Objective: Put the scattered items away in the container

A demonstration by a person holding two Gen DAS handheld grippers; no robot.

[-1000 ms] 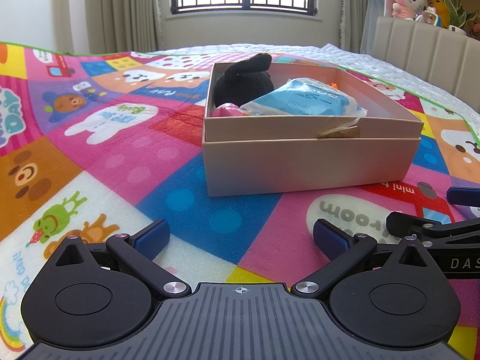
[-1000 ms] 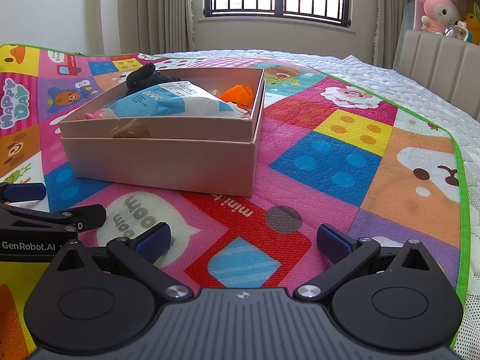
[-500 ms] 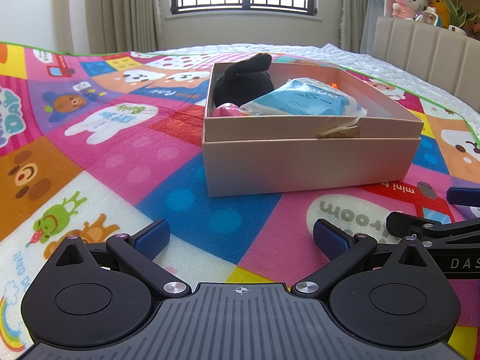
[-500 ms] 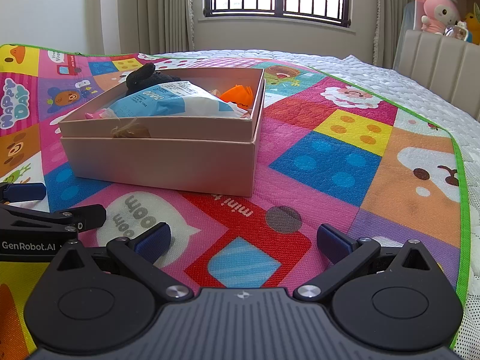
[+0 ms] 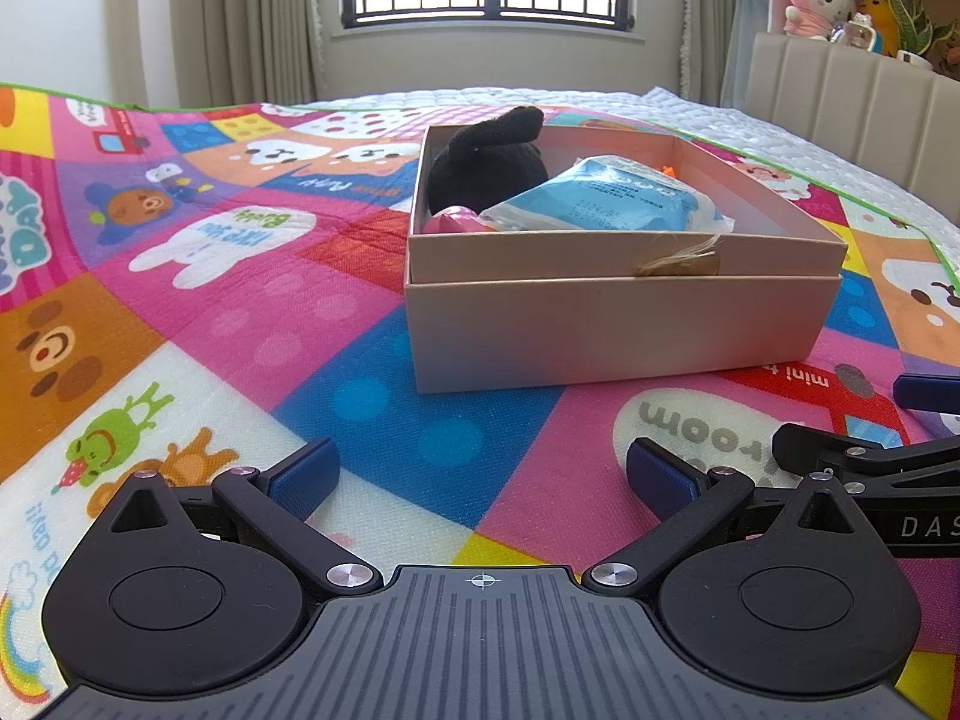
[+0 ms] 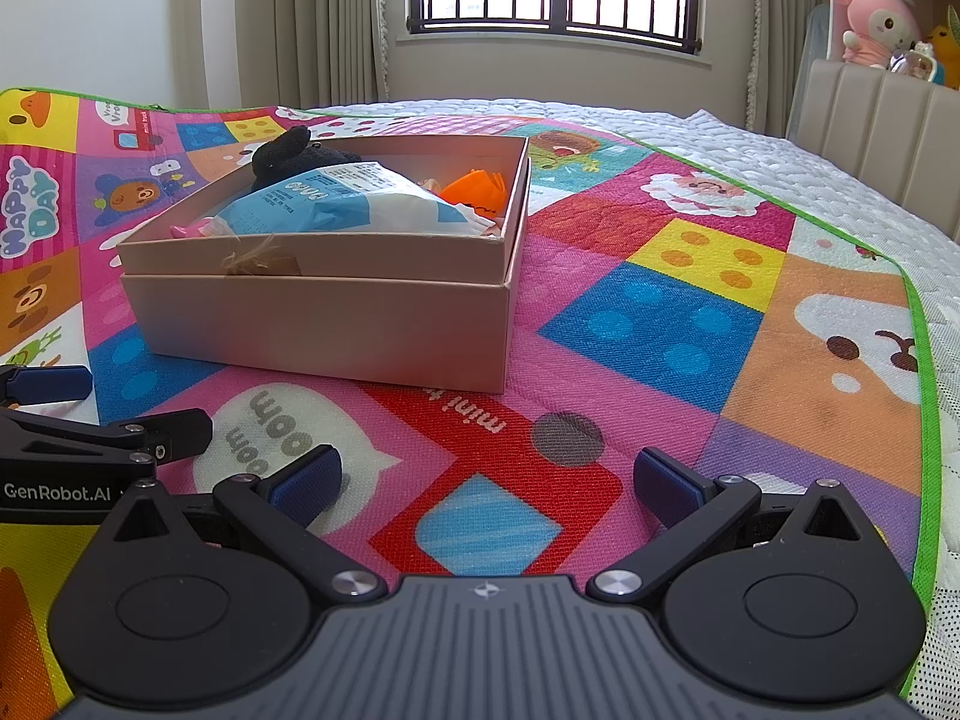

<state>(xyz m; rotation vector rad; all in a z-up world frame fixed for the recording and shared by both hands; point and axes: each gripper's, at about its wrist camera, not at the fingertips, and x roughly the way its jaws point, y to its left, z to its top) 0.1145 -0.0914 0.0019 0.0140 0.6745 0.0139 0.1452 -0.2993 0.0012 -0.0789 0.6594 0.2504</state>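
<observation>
Left wrist view, left gripper (image 5: 477, 471): jaws wide, nothing held, low over the mat (image 5: 372, 396).
Right gripper (image 6: 486, 477): likewise spread and empty.
Box (image 5: 618, 324): ahead, holding blue packet (image 5: 606, 198) and black plush (image 5: 486, 159).
Advice: no loose items showed; check the mat before finishing.

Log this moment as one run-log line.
left hand-held gripper: open, empty | right hand-held gripper: open, empty | box: holds black toy, blue pack, orange item | mat: nothing loose seen

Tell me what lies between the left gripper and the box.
Only bare play mat between the left gripper and the box, seen in the left wrist view.
</observation>
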